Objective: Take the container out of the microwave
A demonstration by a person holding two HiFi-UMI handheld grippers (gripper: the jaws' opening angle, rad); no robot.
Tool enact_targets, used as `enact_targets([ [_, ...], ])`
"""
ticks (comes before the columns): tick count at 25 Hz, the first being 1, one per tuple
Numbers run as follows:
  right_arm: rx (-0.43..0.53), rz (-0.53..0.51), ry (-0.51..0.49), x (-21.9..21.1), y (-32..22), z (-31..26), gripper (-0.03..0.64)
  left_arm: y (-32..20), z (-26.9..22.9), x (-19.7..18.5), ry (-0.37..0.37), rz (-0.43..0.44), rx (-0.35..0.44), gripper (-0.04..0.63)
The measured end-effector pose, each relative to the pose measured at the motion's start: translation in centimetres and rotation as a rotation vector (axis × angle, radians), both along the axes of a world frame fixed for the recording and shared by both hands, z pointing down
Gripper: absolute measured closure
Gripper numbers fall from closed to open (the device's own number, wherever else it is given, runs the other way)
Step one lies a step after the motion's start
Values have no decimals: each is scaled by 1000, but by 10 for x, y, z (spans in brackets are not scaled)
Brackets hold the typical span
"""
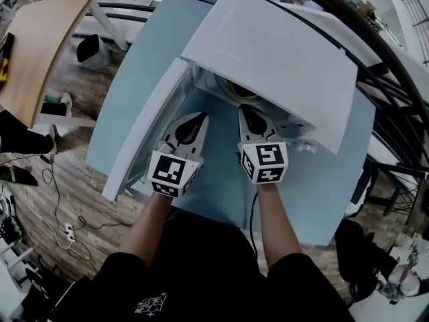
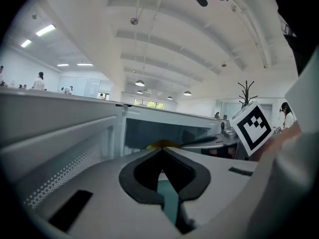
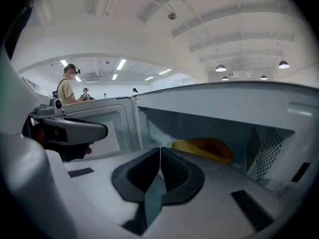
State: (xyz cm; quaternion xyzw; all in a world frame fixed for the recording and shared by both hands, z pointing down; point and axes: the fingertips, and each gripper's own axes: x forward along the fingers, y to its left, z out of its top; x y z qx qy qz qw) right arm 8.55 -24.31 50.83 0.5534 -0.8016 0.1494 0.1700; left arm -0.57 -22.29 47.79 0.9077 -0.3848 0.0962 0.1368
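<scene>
The left claw (image 1: 200, 117) and right claw (image 1: 245, 111) are hovering at the mouth of the open microwave (image 1: 268, 52), each pressed together on nothing. They should be spreading before reaching in (one to each side of the rim, I judge). The yellow container (image 3: 204, 149), low and rounded, is sitting far inside the cavity.

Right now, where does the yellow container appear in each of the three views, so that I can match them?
Head view: the yellow container is at upper centre, in the mouth of the microwave, mostly hidden under its top.
Left gripper view: a small yellow sliver near the centre.
Right gripper view: right of centre, inside the cavity.
Shared landmark: the open microwave door, left of the container in every view.
</scene>
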Motion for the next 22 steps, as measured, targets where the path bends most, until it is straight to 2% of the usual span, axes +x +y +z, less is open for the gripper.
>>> enact_targets([
  [18, -55, -8, 82, -7, -46, 38, 605, -27, 29, 6, -20, -4, -48, 588],
  [22, -63, -13, 104, -9, -53, 43, 545, -31, 29, 6, -12, -7, -54, 588],
])
